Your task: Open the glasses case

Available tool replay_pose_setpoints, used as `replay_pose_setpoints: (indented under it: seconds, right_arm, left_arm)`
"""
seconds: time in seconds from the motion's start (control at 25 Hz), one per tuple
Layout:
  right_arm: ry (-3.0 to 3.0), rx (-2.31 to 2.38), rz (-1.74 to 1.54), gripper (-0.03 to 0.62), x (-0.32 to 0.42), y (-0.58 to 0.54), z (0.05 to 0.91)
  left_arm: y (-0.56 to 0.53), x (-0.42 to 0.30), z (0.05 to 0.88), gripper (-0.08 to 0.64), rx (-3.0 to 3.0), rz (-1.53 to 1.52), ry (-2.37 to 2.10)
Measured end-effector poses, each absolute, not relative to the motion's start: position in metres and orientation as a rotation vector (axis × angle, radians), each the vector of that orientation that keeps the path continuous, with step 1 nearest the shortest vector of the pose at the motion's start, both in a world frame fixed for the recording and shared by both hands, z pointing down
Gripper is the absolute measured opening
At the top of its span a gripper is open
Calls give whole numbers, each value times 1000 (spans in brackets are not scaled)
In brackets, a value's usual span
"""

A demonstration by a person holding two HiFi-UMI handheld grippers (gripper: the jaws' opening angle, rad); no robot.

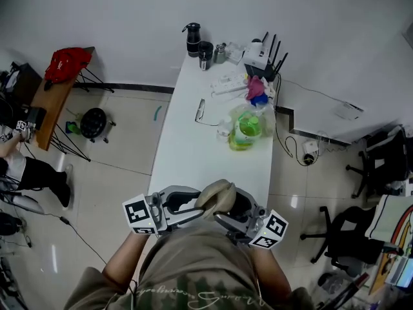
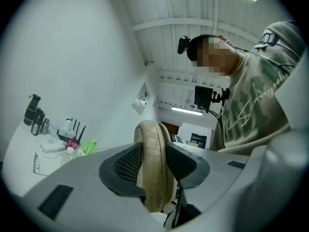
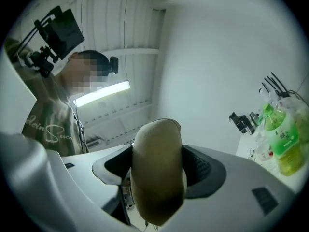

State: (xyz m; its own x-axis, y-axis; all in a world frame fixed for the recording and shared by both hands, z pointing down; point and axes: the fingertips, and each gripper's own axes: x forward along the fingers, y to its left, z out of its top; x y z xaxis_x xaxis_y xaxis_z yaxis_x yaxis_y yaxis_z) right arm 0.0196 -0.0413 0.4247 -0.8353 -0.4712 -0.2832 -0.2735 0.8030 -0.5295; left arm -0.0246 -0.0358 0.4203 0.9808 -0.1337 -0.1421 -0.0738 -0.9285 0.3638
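A beige oval glasses case (image 1: 216, 196) hangs in the air over the near end of the white table (image 1: 193, 147), close to the person's chest. My left gripper (image 1: 193, 206) grips it from the left and my right gripper (image 1: 230, 216) from the right. In the left gripper view the case (image 2: 150, 139) stands edge-on, its seam showing, and both pads of my left gripper (image 2: 153, 170) lie against it. In the right gripper view the rounded back of the case (image 3: 158, 187) fills the gap of my right gripper (image 3: 157, 166), whose jaws stand wide. The case looks closed.
A pair of glasses (image 1: 200, 110) lies mid-table, with a green bottle (image 1: 245, 129) to its right. At the far end stand black flasks (image 1: 193, 39), a power strip (image 1: 227, 81), a pink object (image 1: 255, 88) and a router (image 1: 261, 57). Office chairs (image 1: 381, 160) stand to the right.
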Motion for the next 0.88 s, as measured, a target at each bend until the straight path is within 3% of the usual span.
replay_pose_setpoints:
  seconds: [0.16, 0.28, 0.72, 0.88]
  right_arm:
    - [2605, -440, -687, 334, 21, -32, 421]
    - [2622, -375, -682, 334, 16, -25, 419]
    - [2609, -272, -792, 334, 21, -25, 425]
    - [2507, -215, -834, 336, 30, -25, 421]
  left_arm:
    - [-28, -23, 422, 172, 2800, -171, -110]
    - [-22, -18, 423, 284, 2775, -168, -38]
    - [-14, -6, 424, 291, 2657, -274, 17]
    - [-18, -14, 417, 219, 2591, -331, 66]
